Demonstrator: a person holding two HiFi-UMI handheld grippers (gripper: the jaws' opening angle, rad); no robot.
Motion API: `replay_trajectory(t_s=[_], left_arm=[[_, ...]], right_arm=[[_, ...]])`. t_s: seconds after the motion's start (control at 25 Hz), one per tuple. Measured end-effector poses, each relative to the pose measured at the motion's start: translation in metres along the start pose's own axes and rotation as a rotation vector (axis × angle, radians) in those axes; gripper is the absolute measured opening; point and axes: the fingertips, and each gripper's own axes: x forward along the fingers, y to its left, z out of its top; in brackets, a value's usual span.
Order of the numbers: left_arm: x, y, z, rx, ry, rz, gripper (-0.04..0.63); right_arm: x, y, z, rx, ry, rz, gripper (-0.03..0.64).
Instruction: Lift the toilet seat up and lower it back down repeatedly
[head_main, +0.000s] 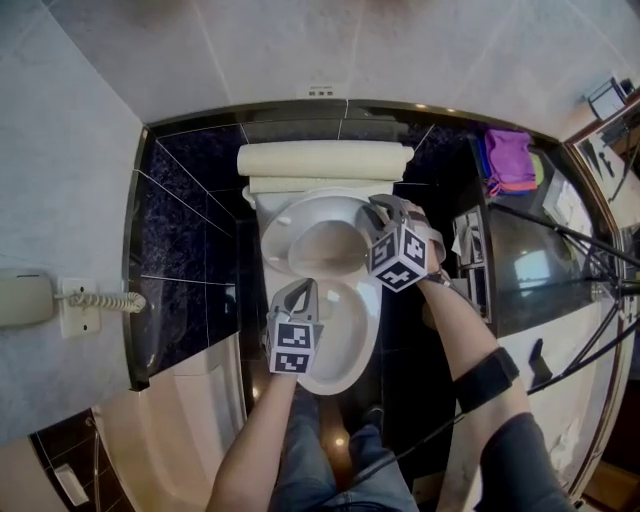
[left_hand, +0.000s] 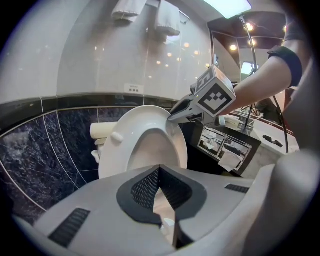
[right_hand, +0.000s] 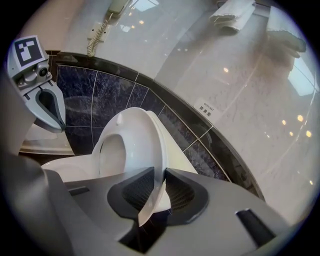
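Observation:
The white toilet seat (head_main: 285, 225) stands tilted up from the bowl (head_main: 345, 345), in front of the cistern (head_main: 320, 160). My right gripper (head_main: 372, 210) is shut on the seat's right rim. In the right gripper view the thin edge of the seat (right_hand: 132, 140) runs between the dark pads of that gripper (right_hand: 159, 182). The left gripper view shows the right gripper (left_hand: 172, 116) clamped on the seat (left_hand: 125, 150) near its top. My left gripper (head_main: 297, 290) hangs over the bowl's left side with its tips together and nothing between them. It stays apart from the seat (left_hand: 160, 172).
A wall phone (head_main: 25, 300) with a coiled cord hangs at the left. Dark marble tiles (head_main: 190, 250) run behind the toilet. A black counter (head_main: 520, 260) at the right carries a purple cloth (head_main: 510, 160) and a tray of packets (left_hand: 225, 145). A pale tub edge (head_main: 170, 420) lies near left.

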Motion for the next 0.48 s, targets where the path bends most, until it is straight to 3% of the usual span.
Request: replay_trajectory(t_s=[0.48], left_arm=[[-0.001, -0.007, -0.013, -0.021, 0.023, 0.008, 0.0]], right_arm=[[-0.02, 0.013, 0.001, -0.021, 0.01, 0.013, 0.086]])
